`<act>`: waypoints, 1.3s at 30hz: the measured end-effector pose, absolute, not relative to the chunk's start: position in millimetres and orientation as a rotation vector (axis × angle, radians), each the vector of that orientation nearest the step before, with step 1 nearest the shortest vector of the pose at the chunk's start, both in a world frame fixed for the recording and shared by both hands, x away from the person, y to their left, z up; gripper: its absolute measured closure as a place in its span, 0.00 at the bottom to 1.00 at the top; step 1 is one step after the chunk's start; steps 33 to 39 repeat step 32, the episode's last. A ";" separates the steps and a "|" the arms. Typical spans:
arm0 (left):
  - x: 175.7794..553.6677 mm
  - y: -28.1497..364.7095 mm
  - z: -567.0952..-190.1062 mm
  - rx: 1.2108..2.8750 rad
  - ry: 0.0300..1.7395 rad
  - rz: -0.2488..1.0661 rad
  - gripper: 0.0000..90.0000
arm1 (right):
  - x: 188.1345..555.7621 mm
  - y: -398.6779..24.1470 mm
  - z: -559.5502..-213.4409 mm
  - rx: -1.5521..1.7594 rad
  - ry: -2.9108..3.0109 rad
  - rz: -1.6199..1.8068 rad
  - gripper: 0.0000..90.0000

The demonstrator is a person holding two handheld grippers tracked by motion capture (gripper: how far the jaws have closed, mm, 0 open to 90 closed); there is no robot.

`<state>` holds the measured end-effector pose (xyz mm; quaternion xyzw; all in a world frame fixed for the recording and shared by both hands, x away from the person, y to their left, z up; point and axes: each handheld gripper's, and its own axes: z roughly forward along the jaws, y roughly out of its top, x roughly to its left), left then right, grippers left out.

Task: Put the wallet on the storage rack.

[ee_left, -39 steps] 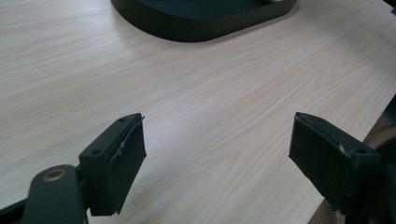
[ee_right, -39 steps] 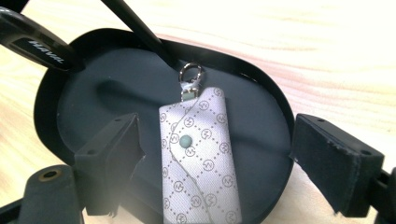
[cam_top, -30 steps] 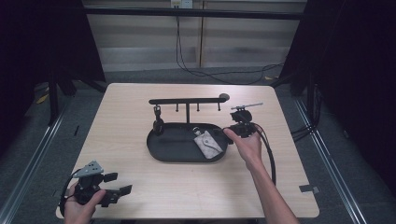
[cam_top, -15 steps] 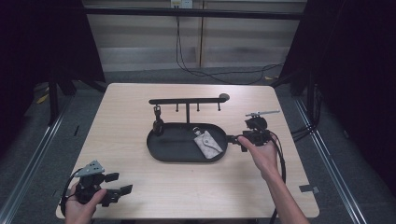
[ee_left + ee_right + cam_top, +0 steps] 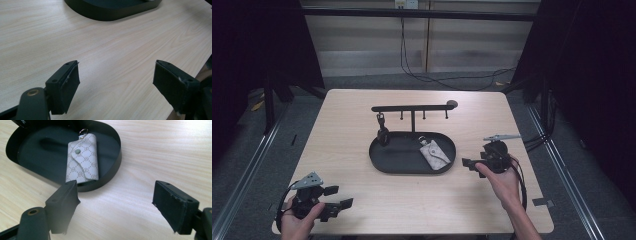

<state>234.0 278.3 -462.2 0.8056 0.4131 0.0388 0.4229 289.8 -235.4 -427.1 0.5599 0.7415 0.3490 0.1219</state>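
Right gripper view: right gripper [image 5: 116, 206] gapes wide, empty, over table [image 5: 155, 152]

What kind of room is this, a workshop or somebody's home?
Probably a lab or recording booth, not a home: a bare wooden table ringed by black curtains, cables across the floor, and a person holding a left gripper and a right gripper.

Counter [image 5: 362, 125] was evenly lit from overhead, surroundings dark. Glare washed its far corner [image 5: 195, 130]; near tongs [image 5: 115, 207] were blurred.
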 end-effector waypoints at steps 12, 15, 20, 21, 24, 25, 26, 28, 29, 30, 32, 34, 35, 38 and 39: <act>232.7 278.7 -461.5 2.012 1.033 0.104 0.23 | 247.2 -259.5 -430.3 1.590 2.110 1.016 0.21; 232.8 279.3 -461.2 2.010 1.036 0.109 0.23 | 239.9 -267.2 -433.9 1.600 2.095 1.013 0.21; 232.3 278.5 -461.3 2.013 1.038 0.111 0.23 | 226.2 -277.2 -444.4 1.634 2.065 1.022 0.21; 232.3 278.7 -461.2 2.015 1.039 0.111 0.23 | 223.4 -278.9 -446.5 1.637 2.061 1.023 0.21; 232.4 279.0 -460.9 2.012 1.039 0.107 0.23 | 215.9 -285.4 -451.9 1.654 2.042 1.028 0.21; 232.4 279.2 -460.8 2.011 1.037 0.107 0.23 | 213.3 -288.2 -453.5 1.676 2.025 1.041 0.21; 232.2 279.4 -460.7 2.009 1.039 0.110 0.23 | 211.2 -290.5 -454.7 1.688 2.019 1.046 0.21; 232.3 279.0 -460.9 2.010 1.038 0.105 0.23 | 208.5 -293.1 -457.6 1.688 2.013 1.024 0.21; 232.2 278.8 -460.7 2.010 1.038 0.108 0.23 | 208.2 -293.8 -459.1 1.697 2.011 1.022 0.21; 232.0 278.6 -460.4 2.009 1.037 0.110 0.23 | 208.2 -294.3 -461.5 1.700 2.018 1.009 0.21; 231.8 278.9 -460.1 2.008 1.034 0.109 0.23 | 209.4 -293.6 -466.9 1.681 2.038 0.941 0.20; 231.8 278.9 -460.1 2.008 1.034 0.109 0.23 | 209.4 -293.6 -466.9 1.681 2.038 0.941 0.20; 231.8 278.9 -460.1 2.008 1.034 0.109 0.23 | 209.4 -293.6 -466.9 1.681 2.038 0.941 0.20; 231.8 278.9 -460.1 2.008 1.034 0.109 0.23 | 209.4 -293.6 -466.9 1.681 2.038 0.941 0.20; 231.8 278.9 -460.1 2.008 1.034 0.109 0.23 | 209.4 -293.6 -466.9 1.681 2.038 0.941 0.20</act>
